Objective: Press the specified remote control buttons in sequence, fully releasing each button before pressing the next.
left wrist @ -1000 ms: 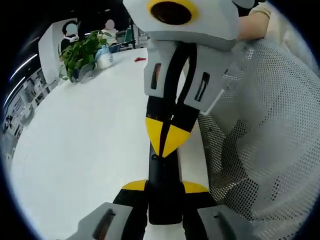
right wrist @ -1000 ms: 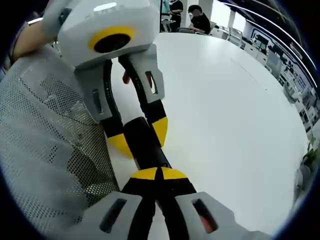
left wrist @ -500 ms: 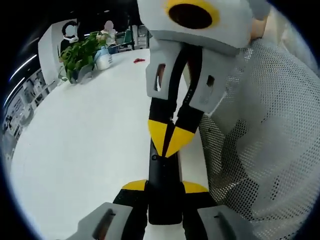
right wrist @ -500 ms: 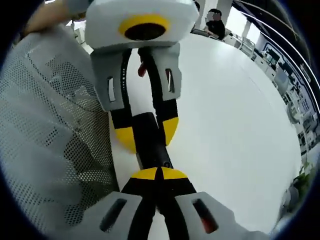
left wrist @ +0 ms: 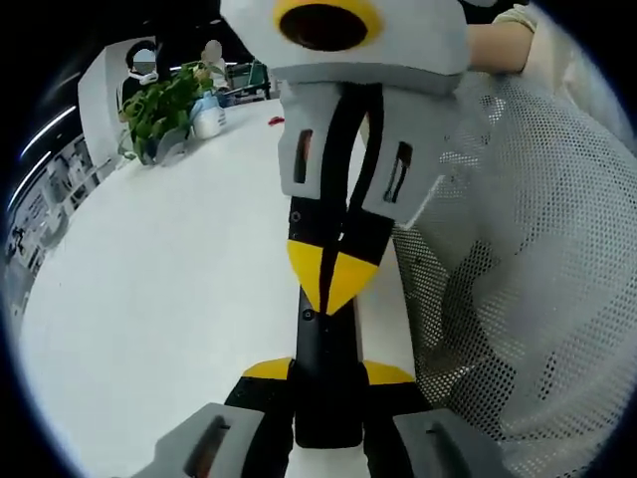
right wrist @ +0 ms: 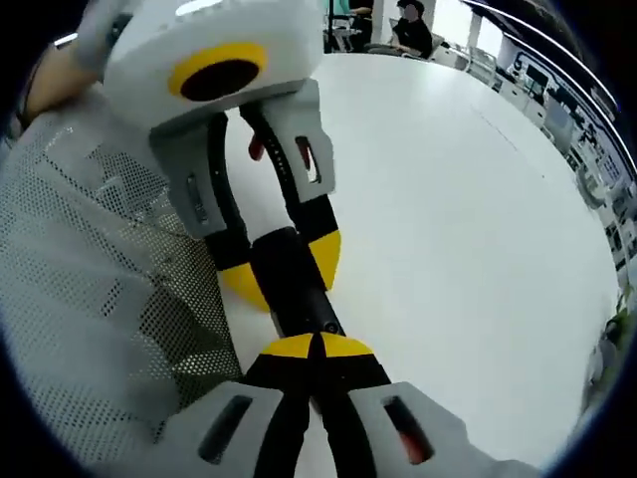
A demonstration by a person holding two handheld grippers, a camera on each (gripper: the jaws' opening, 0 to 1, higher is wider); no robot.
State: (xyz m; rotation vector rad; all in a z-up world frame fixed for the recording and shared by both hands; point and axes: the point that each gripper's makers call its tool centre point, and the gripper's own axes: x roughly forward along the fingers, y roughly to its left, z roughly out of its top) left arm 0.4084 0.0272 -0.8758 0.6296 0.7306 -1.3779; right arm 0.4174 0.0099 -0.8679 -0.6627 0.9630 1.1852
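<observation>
A: Remote [left wrist: 326, 378] position?
B: Black, gripped between the left gripper [left wrist: 326, 370] jaws above the white table [left wrist: 169, 289].
A: Right gripper [right wrist: 317, 345]?
B: Jaws pressed together, yellow tips on the remote's upper face. Mesh fabric [left wrist: 518, 289] alongside.

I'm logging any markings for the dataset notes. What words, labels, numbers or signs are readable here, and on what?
None can be read.
The black remote held by the left gripper shows no legible marking.
The right gripper, closed, bears no text.
Shelves beyond the white table: too blurred.
</observation>
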